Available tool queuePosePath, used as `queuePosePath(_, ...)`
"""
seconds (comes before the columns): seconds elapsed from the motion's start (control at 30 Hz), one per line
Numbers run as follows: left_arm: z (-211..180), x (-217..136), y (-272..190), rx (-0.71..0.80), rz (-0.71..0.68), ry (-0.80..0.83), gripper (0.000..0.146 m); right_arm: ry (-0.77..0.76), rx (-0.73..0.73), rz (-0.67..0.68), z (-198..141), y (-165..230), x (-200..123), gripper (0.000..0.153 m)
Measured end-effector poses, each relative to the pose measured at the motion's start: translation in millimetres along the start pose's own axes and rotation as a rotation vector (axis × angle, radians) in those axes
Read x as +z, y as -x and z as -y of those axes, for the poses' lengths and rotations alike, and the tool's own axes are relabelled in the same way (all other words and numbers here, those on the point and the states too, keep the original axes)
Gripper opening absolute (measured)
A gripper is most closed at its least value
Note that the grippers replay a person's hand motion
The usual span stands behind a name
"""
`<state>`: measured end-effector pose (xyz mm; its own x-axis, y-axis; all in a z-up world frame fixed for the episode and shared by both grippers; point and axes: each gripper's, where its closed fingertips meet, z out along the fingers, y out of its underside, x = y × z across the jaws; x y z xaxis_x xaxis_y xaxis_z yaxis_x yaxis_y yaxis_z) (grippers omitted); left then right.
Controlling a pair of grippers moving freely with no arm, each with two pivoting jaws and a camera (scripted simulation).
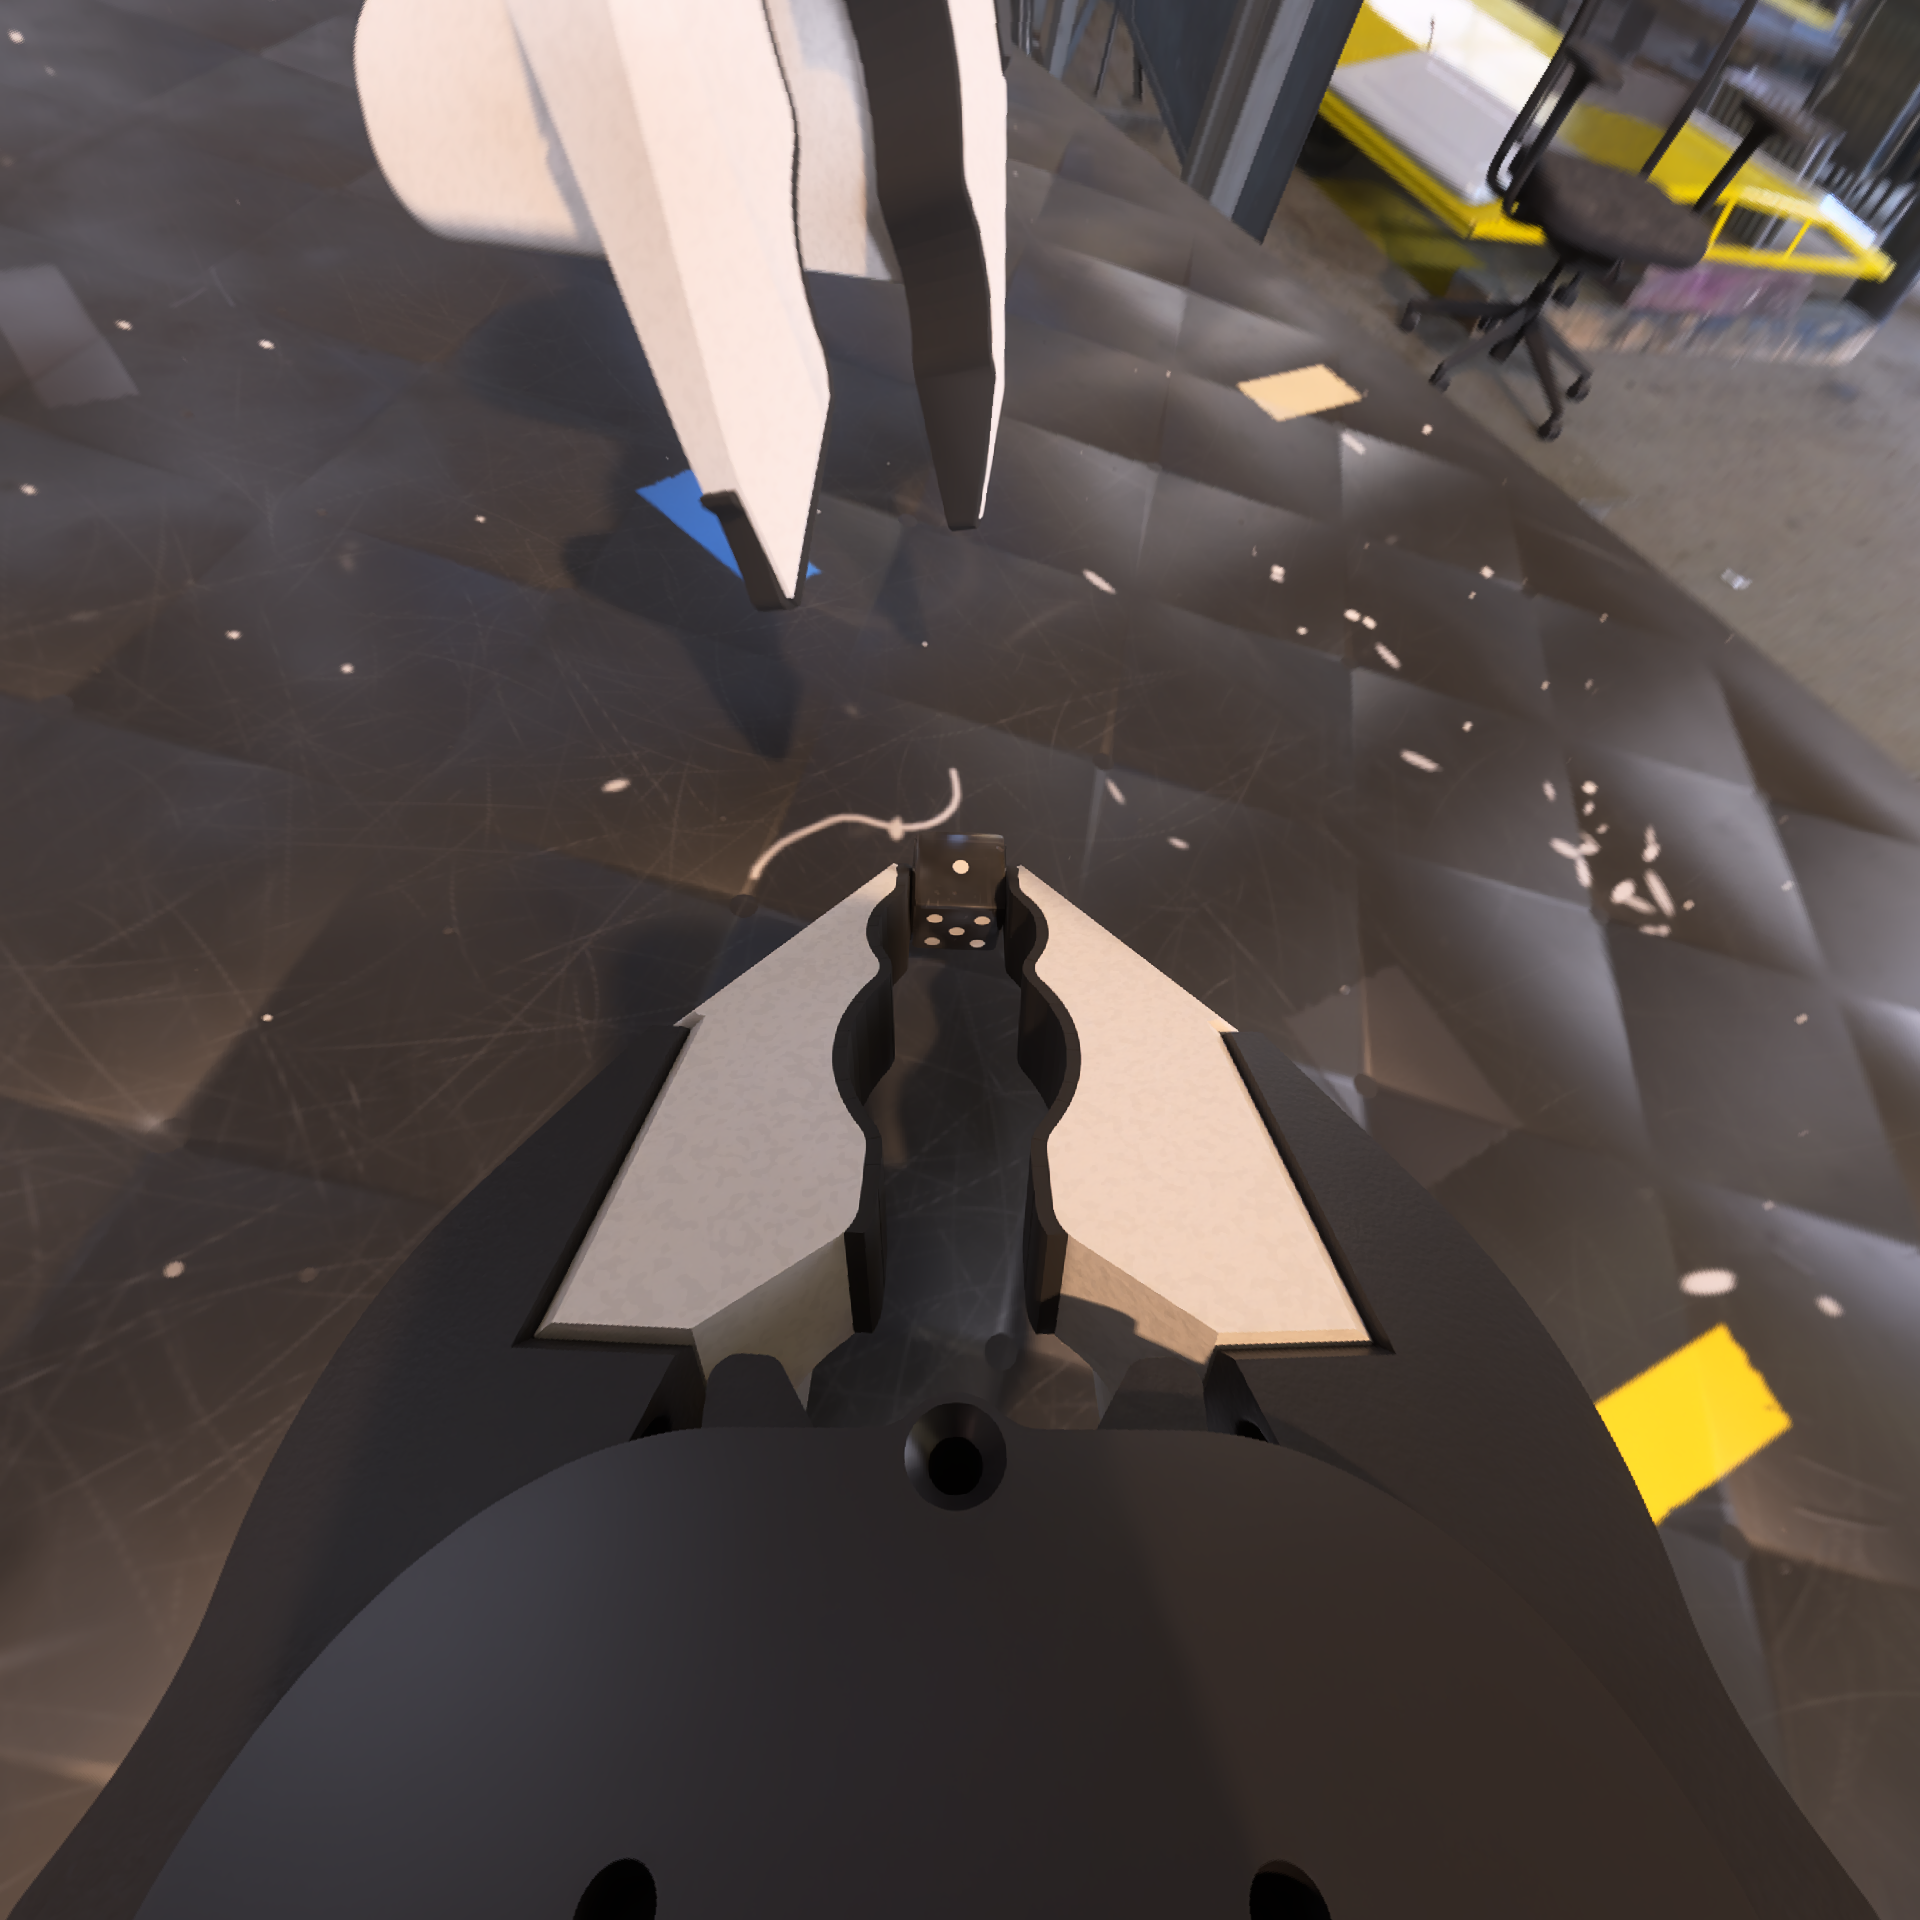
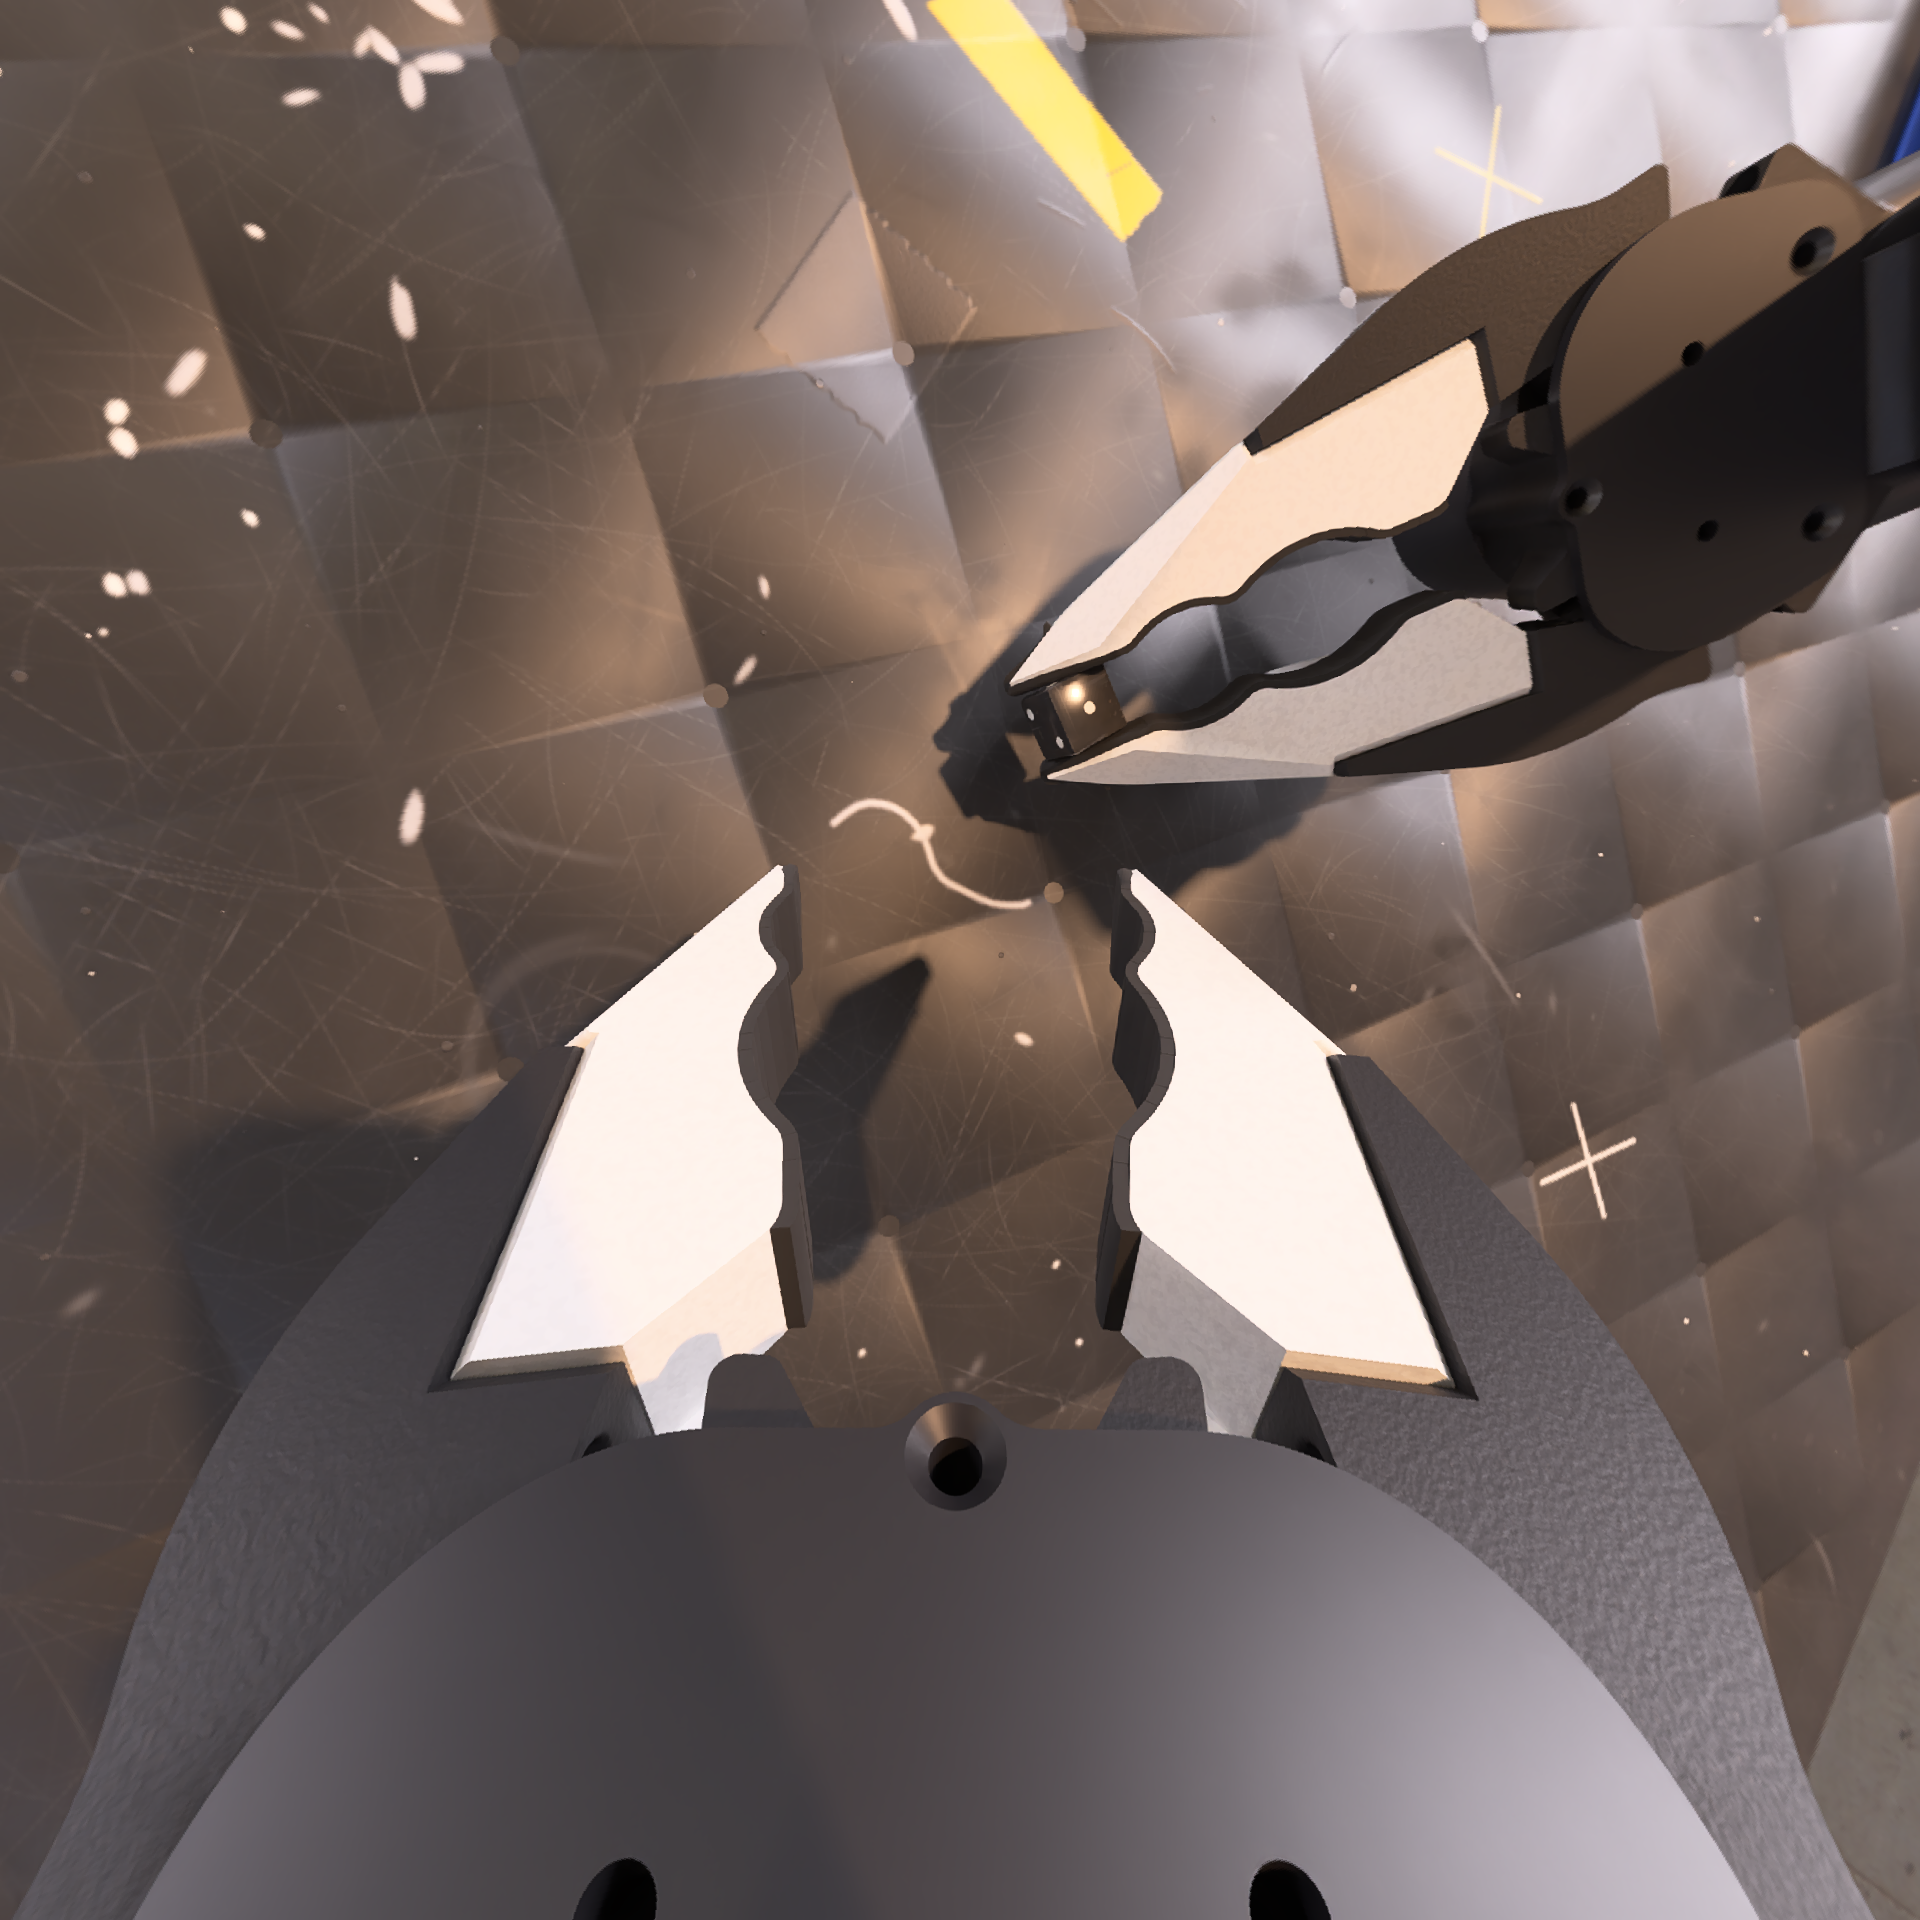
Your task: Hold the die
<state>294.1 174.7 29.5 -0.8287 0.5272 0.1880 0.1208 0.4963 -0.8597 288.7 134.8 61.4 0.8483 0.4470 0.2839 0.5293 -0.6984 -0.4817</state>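
A small black die with white pips [image 1: 958, 896] sits pinched between the tips of my left gripper [image 1: 957, 881], just above the dark scratched floor. In the right wrist view the die [image 2: 1075, 715] shows at the upper right, clamped between the left gripper's white fingers [image 2: 1049, 727]. My right gripper [image 2: 956, 883] is open and empty, its tips apart over the floor, a short way from the die. In the left wrist view the right gripper [image 1: 873, 551] hangs from the top, pointing down, beyond the die.
The floor is dark tiles with scratches and white specks. A yellow patch [image 1: 1694, 1413] lies at the right, a blue patch [image 1: 691, 514] behind the right gripper, a tan patch [image 1: 1299, 391] farther off. An office chair [image 1: 1558, 239] and yellow-framed bench [image 1: 1455, 114] stand at the far right.
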Motion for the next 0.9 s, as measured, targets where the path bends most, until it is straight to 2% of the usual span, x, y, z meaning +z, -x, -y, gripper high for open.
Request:
queuePosePath(0.2,6,1,0,-0.208,-0.068,-0.045,0.017,-0.031,-0.023,-0.049,4,4,-9,0.06)
queuePosePath(0.57,9,4,4,-0.63,-0.242,-0.109,0.017,-0.06,-0.089,-0.027,9,5,-4,0.06)
queuePosePath(0.9,10,4,7,-0.683,-0.231,-0.14,0.017,-0.07,-0.158,-0.012,3,9,-6,0.061)
